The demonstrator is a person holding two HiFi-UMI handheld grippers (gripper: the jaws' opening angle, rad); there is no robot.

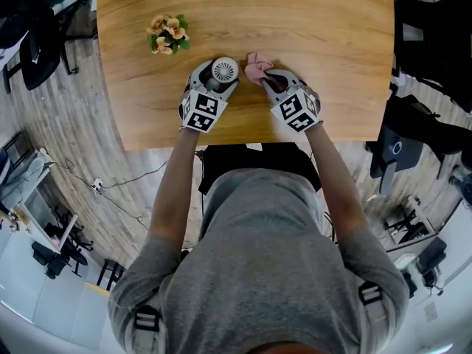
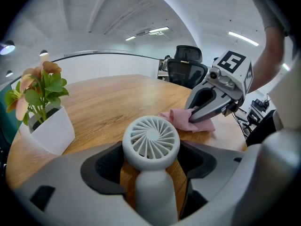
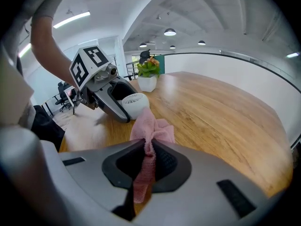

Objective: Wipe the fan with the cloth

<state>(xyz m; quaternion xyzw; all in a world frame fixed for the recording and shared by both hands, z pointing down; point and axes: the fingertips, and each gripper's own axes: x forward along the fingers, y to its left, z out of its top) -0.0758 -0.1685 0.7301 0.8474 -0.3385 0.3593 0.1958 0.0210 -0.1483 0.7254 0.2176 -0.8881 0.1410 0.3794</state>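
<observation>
**Surface** (image 1: 324,35): light wood with a rounded outline, seen from above with the person at its near edge.

**Fan** (image 2: 151,140): small, white and handheld, with a round head of radial vanes on a stubby handle. It is located a little in from the near edge, about midway along it. Whether it rests on the surface cannot be told.

**Left gripper** (image 2: 150,161): closed on the fan, the jaws set against either side of it, with the handle running back between them.

**Cloth** (image 3: 151,128): pink and crumpled. It is bunched on the surface just right of the fan, with one fold drawn up.

**Right gripper** (image 3: 146,147): jaws narrowed to a slit and clamped on the cloth's raised fold, a strip of which hangs down between the pads. It is angled downward, just beside the left gripper.

**Potted plant** (image 1: 168,34): green leaves and peach-pink flowers in a white pot. It is placed toward the left edge, beyond the fan and apart from it.
</observation>
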